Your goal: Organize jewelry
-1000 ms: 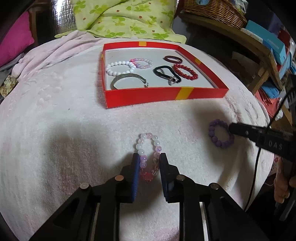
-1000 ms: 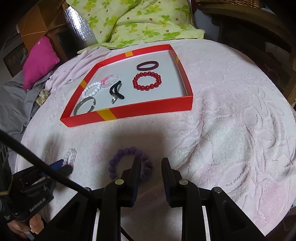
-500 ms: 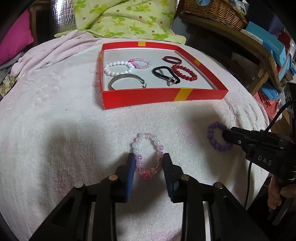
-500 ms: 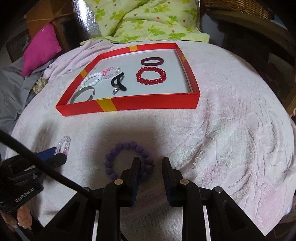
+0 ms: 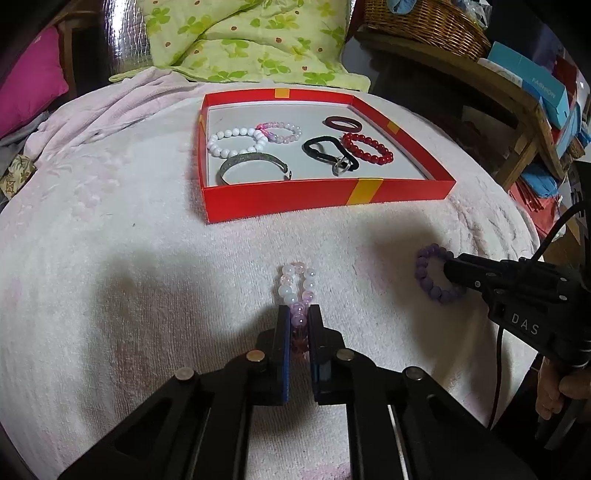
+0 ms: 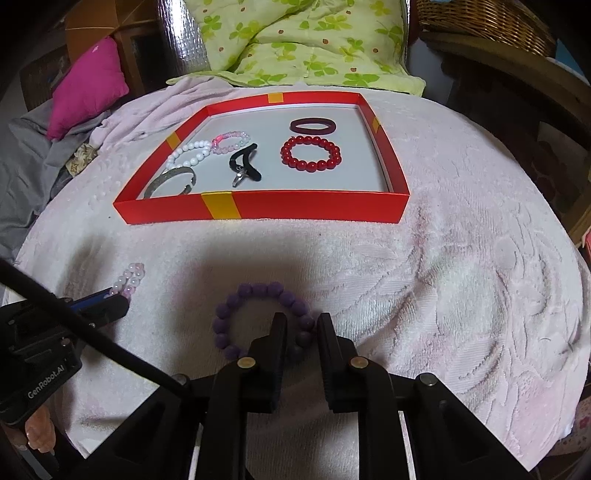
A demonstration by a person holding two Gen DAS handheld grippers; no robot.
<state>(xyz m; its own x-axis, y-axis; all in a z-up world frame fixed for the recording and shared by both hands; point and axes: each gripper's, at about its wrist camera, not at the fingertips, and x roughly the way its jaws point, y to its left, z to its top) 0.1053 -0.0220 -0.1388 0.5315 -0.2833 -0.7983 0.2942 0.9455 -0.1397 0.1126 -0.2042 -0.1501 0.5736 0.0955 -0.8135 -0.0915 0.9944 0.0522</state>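
A pink and white bead bracelet (image 5: 295, 284) lies on the towel, squeezed into a narrow loop. My left gripper (image 5: 298, 317) is shut on its near end; the same gripper (image 6: 120, 301) shows at the left of the right wrist view. A purple bead bracelet (image 6: 258, 290) lies round and flat. My right gripper (image 6: 302, 325) straddles its near right side with jaws closing, and a gap remains beside the beads. The red tray (image 5: 321, 201) behind holds several bracelets, a silver bangle (image 5: 251, 162) and a black hair tie (image 5: 325, 151).
A pale pink towel (image 6: 461, 277) covers the round table, which drops away on all sides. A green quilt (image 5: 251, 40) lies behind the tray, a pink cushion (image 6: 88, 85) at far left. A wicker basket (image 5: 424, 26) and boxes sit on a wooden shelf at right.
The left jaws widened around the pink and white bracelet, then closed on it and pinched it narrow. The right gripper's jaws narrowed around the purple bracelet's right side.
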